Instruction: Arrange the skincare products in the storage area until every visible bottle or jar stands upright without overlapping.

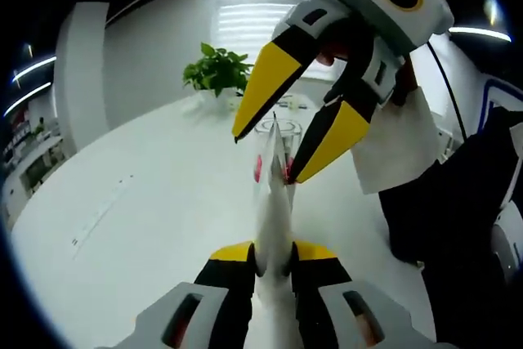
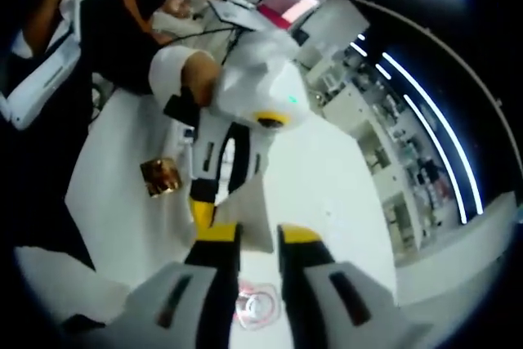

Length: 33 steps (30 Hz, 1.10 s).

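Two grippers meet over the white table point(image 1: 147, 194): in the left gripper view my left gripper point(image 1: 274, 255) has its jaws pressed against a slim white tube point(image 1: 272, 202) that runs straight ahead from between them, while the right gripper point(image 1: 274, 149) hangs just beyond the tube's tip, its yellow jaws well apart and holding nothing. Ahead of that tip I see a clear container point(image 1: 279, 130) on the table. Below the right gripper's own jaws, in the right gripper view, lies a clear pink-tinted lid point(image 2: 257, 306), with a small gold jar point(image 2: 159, 176) farther off to the left.
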Each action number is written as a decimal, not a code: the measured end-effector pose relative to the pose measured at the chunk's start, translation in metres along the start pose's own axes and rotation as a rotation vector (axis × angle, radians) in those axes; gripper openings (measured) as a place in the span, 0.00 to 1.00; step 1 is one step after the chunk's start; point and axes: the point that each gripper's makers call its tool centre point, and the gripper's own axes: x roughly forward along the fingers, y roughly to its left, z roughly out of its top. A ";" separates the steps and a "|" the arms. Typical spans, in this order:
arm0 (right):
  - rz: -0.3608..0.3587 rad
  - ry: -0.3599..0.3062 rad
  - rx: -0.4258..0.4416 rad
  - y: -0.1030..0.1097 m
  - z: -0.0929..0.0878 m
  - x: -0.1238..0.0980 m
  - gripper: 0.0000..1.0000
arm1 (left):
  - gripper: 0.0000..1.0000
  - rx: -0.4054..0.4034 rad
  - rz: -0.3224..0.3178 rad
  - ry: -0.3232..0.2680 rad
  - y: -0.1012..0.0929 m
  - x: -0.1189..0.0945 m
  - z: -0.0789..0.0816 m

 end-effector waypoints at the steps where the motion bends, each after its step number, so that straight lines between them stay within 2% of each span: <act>1: 0.002 0.001 0.000 0.001 0.000 0.000 0.15 | 0.16 0.000 -0.001 -0.002 0.000 0.001 0.000; 13: -0.006 0.016 0.004 0.002 -0.006 -0.003 0.15 | 0.16 0.001 0.013 -0.031 0.000 0.008 0.005; 17: 0.001 -0.005 -0.004 0.003 -0.005 -0.003 0.15 | 0.16 0.004 0.007 -0.036 0.000 0.009 0.005; 25: 0.001 -0.006 -0.016 0.001 -0.006 -0.002 0.16 | 0.17 0.002 0.002 -0.048 0.001 0.011 0.006; 33: -0.013 -0.032 -0.029 -0.003 -0.002 -0.002 0.17 | 0.17 0.036 -0.007 -0.051 0.002 0.010 0.006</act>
